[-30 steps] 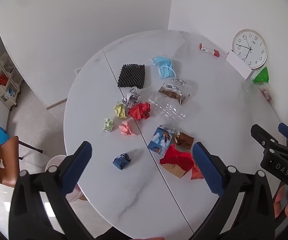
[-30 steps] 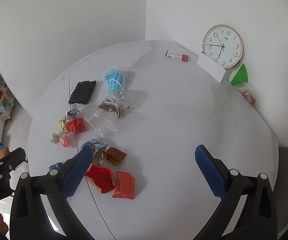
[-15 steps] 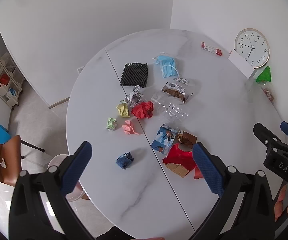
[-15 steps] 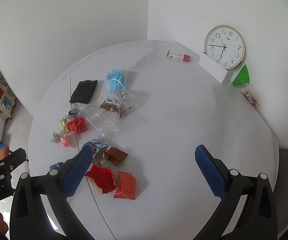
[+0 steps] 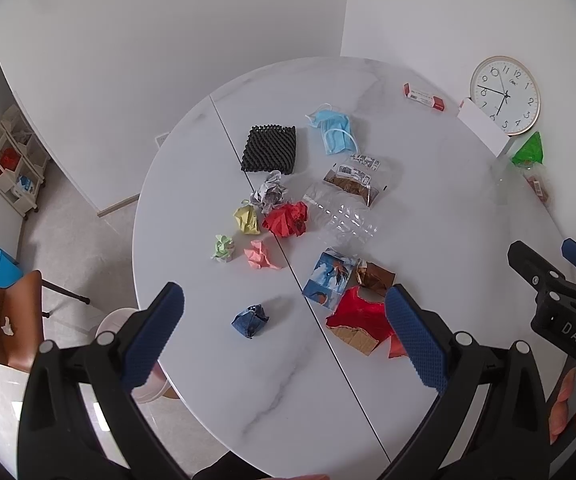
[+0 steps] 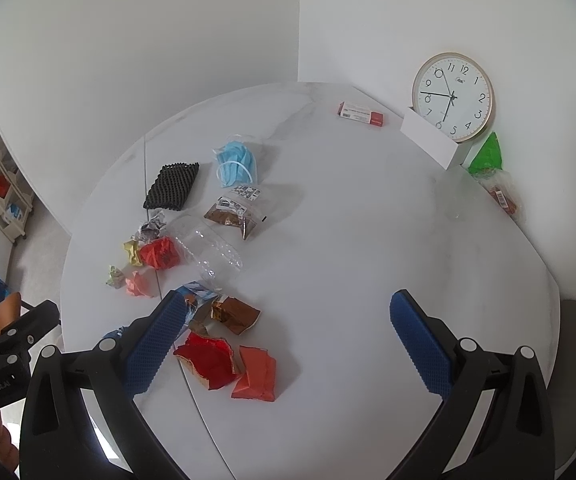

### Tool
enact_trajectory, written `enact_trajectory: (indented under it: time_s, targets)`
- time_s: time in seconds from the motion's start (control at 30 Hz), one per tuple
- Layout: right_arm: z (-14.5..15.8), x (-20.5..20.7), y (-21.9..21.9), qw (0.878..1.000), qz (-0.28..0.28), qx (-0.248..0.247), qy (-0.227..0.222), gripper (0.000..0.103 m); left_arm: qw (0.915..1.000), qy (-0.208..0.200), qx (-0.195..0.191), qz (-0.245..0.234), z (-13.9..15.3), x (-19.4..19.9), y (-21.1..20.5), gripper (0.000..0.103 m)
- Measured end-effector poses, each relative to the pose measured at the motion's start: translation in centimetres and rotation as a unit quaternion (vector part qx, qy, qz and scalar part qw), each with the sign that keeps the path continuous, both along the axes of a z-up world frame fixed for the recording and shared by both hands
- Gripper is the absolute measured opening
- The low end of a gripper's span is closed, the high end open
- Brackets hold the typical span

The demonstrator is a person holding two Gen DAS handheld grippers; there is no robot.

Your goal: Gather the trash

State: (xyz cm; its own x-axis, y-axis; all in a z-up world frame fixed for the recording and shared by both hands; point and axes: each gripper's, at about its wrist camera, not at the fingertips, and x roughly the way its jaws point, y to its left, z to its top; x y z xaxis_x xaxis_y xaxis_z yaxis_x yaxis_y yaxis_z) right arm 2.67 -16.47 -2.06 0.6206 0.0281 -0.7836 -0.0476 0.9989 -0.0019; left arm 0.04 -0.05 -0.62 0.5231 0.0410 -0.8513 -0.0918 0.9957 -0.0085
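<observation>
Trash lies scattered on a round white marble table (image 5: 288,392): a dark blue paper ball (image 5: 250,321), pink (image 5: 261,255), green (image 5: 223,247), yellow (image 5: 247,219) and red (image 5: 286,219) paper balls, a blue face mask (image 5: 333,133), a black foam pad (image 5: 270,149), a clear plastic tray (image 5: 341,216) and torn red wrappers (image 6: 208,362). My left gripper (image 5: 284,334) hangs open high above the near edge, over the blue ball. My right gripper (image 6: 289,338) is open too, empty, above bare table right of the red wrappers.
A wall clock (image 6: 452,97) leans at the far right behind a white card (image 6: 429,142), with a green bag (image 6: 485,156) and a red-white box (image 6: 361,113) nearby. A white bin (image 5: 118,322) and a brown chair (image 5: 0,320) stand on the floor at the left.
Both grippers have drifted slightly, so the table and trash shift a little rightward in each view. Nothing has been picked up; both stay open.
</observation>
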Motion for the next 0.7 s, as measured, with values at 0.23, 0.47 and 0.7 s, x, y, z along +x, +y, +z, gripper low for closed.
enact_trajectory:
  time_s: [0.23,0.47,0.7]
  targets:
    - [0.04,0.08,0.18,1.000,0.000,0.000,0.000,0.101,1.0000,0.003,0.001,-0.001,-0.13,0.06,-0.05,0.097]
    - [0.08,0.12,0.23,1.000,0.001,-0.001,0.000,0.101,1.0000,0.004,0.002,-0.003,-0.30,0.07,-0.21,0.097]
    - [0.18,0.23,0.25,1.000,0.002,0.000,0.000,0.101,1.0000,0.006,0.002,-0.003,-0.32,0.14,-0.26,0.097]
